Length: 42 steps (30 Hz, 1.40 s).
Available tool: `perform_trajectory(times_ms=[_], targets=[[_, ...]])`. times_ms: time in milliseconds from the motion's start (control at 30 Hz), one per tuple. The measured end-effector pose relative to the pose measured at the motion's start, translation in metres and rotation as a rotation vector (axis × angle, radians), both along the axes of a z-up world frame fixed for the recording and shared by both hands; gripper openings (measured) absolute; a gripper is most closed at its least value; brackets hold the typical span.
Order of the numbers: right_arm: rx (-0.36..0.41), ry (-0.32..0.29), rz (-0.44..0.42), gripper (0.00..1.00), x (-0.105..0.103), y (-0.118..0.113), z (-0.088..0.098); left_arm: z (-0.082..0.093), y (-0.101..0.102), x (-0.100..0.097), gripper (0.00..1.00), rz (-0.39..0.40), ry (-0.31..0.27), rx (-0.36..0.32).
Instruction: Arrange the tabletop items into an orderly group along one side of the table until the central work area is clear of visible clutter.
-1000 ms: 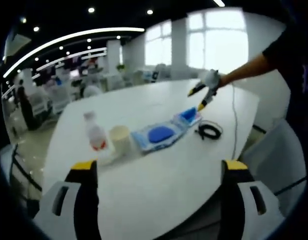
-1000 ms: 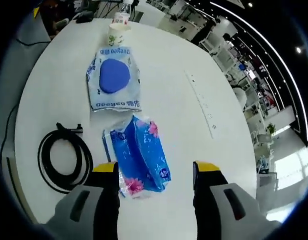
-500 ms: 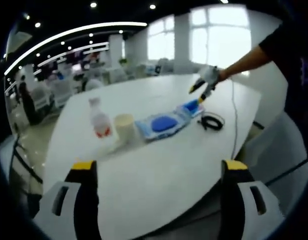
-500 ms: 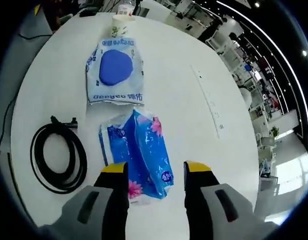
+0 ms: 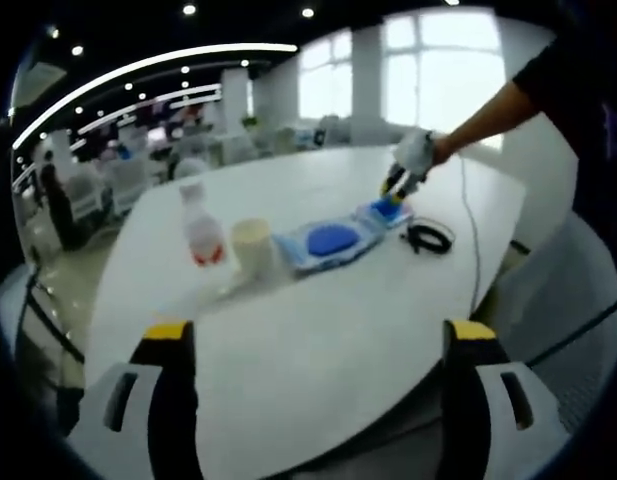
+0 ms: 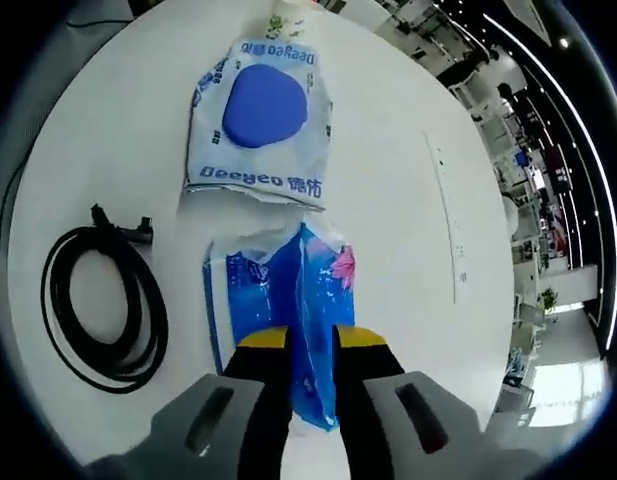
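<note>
White oval table (image 5: 318, 330), office behind. Right gripper (image 6: 310, 345) reaches down, jaws clamped on blue tissue pack (image 6: 288, 300); pack's near end hidden between them. Left gripper (image 5: 318, 345) jaws wide apart, holding nothing, bottle (image 5: 201, 232) and cup (image 5: 252, 244) ahead.

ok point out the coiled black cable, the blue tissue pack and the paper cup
coiled black cable (image 6: 56, 310), right gripper view, left side of the coil
blue tissue pack (image 6: 250, 288), right gripper view, upper left of the wrapper
paper cup (image 5: 253, 245), left gripper view, side wall
</note>
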State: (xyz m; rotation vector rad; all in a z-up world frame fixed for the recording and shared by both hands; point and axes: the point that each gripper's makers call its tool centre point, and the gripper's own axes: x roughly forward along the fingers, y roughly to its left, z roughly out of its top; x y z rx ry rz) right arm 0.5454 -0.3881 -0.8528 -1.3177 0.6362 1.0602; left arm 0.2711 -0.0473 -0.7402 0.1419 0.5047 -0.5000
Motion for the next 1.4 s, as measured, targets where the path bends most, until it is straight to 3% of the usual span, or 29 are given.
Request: perform_trajectory(times_ms=[133,533,1133,1400], targets=[[-0.003,0.009,0.011,0.00,-0.004,0.002,-0.002,0.001,-0.001,0.001,1.00,0.002,-0.004,-0.007],[0.004,0.028,0.040,0.00,-0.020,0.008,0.003,0.001,-0.001,0.002,0.99,-0.003,-0.008,-0.005],[0.042,0.066,-0.071,0.00,-0.023,0.006,-0.002,0.001,-0.001,0.000,0.99,-0.008,-0.010,-0.009],[0.048,0.066,-0.076,0.00,-0.026,0.008,0.000,0.000,-0.002,-0.001,0.99,-0.022,-0.006,0.000]])
